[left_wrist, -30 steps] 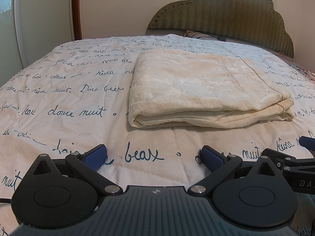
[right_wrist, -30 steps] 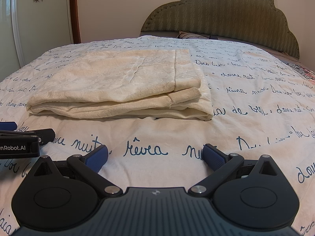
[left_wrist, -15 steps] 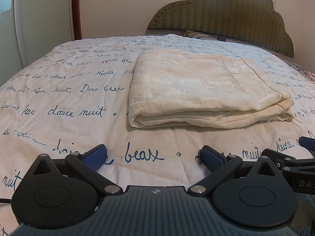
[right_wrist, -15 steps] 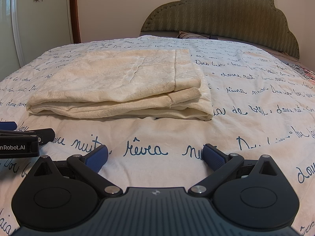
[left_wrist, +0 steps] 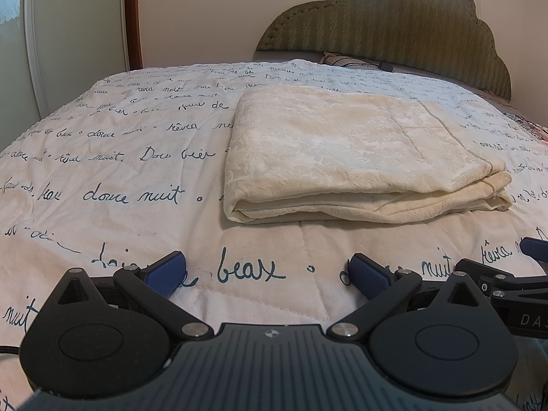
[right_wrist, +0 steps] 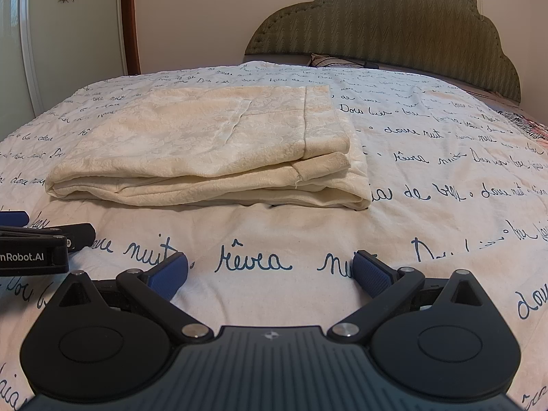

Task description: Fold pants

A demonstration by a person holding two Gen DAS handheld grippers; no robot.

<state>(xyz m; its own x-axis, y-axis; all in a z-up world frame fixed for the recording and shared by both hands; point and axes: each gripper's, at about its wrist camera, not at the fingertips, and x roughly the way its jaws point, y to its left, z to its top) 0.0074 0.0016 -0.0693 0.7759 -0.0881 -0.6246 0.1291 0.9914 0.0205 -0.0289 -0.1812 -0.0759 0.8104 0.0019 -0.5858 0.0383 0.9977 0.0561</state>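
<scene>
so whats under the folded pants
The folded cream pants lie on the script-print bedspread, which shows all around them. Whatever sits directly beneath is covered. Nothing rests on top.

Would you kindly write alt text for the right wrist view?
Folded cream pants lie on a white bedspread printed with blue script. The right claw sits open and empty in front of them, with part of the left claw at the left edge and a green headboard behind.

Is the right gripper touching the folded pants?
Apart. The right wrist view shows bare bedspread between the open right gripper and the folded pants.
</scene>
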